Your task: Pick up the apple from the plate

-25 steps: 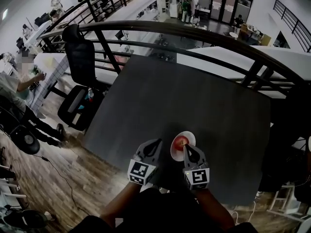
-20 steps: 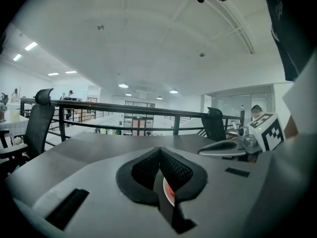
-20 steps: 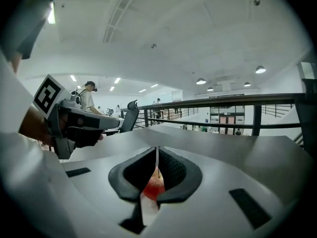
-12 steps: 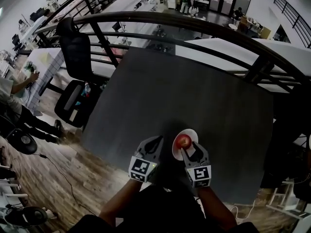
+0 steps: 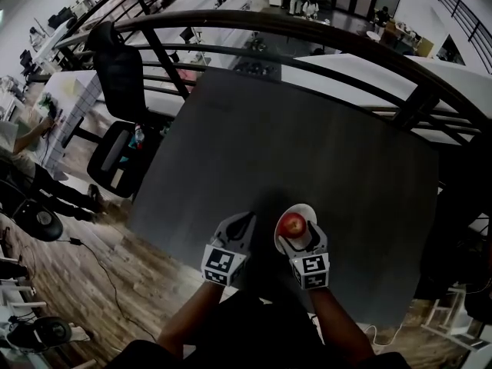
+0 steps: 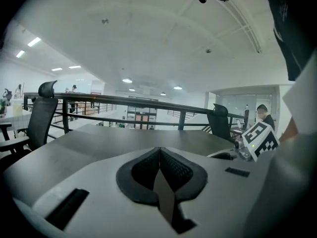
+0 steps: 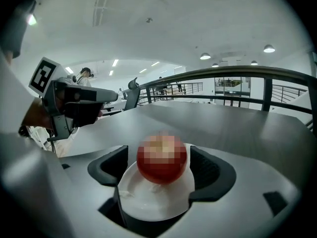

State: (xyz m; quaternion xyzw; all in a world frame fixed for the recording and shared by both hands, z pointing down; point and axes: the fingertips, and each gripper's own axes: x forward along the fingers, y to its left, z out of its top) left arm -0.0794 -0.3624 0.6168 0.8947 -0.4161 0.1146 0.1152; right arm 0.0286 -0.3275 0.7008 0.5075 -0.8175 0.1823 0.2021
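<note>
tilting downward, the right tongs (image 7: 160,168) are opening, apple (image 7: 162,157) between them.

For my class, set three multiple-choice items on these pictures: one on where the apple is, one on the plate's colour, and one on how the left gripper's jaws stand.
1. Where is the apple?
A. on the plate
B. in a basket
C. on a shelf

2. What colour is the plate?
A. black
B. white
C. blue

3. How do the left gripper's jaws stand?
A. wide apart
B. clamped on the apple
C. together, with nothing between them

Key:
1 A: the apple sits on the plate, which stands on the dark table.
2 B: the plate's bare surface under the apple shows white.
3 C: the left gripper view shows the pads meeting with nothing between them.
</note>
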